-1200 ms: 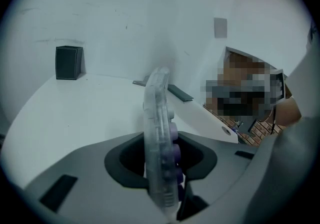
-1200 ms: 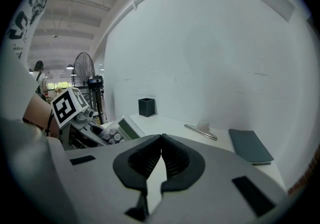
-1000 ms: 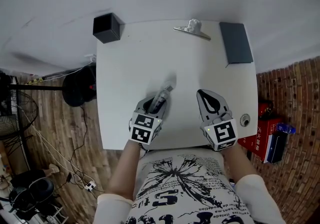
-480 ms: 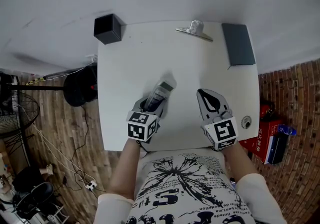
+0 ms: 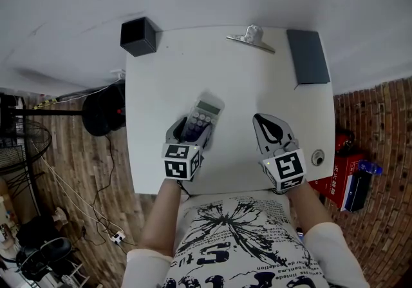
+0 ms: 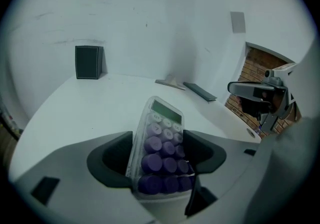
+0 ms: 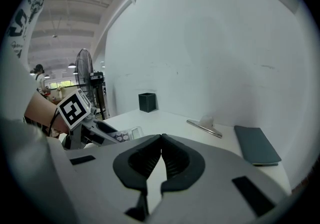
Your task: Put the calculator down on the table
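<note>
The calculator (image 5: 198,118), clear with purple keys and a green display, lies face up on the white table (image 5: 251,87), in front of the person. My left gripper (image 5: 191,132) straddles its near end. Its jaws are opening, with the calculator (image 6: 162,140) still between them and no firm squeeze visible. In the left gripper view the left gripper (image 6: 159,154) shows both dark pads flanking the keys. My right gripper (image 5: 265,124) rests to the right on the table, apart from the calculator, jaws together and empty; its own view shows the right gripper (image 7: 161,143) closed.
A black box (image 5: 138,36) stands at the table's back left corner. A metal clip (image 5: 251,37) and a dark notebook (image 5: 308,56) lie along the back edge. A small round fitting (image 5: 315,156) sits near the right edge. Cables and a fan base are on the floor at left.
The calculator was held on edge in the left gripper; now it lies flat with its keys up. The left jaws have spread apart. The right gripper stayed still.
</note>
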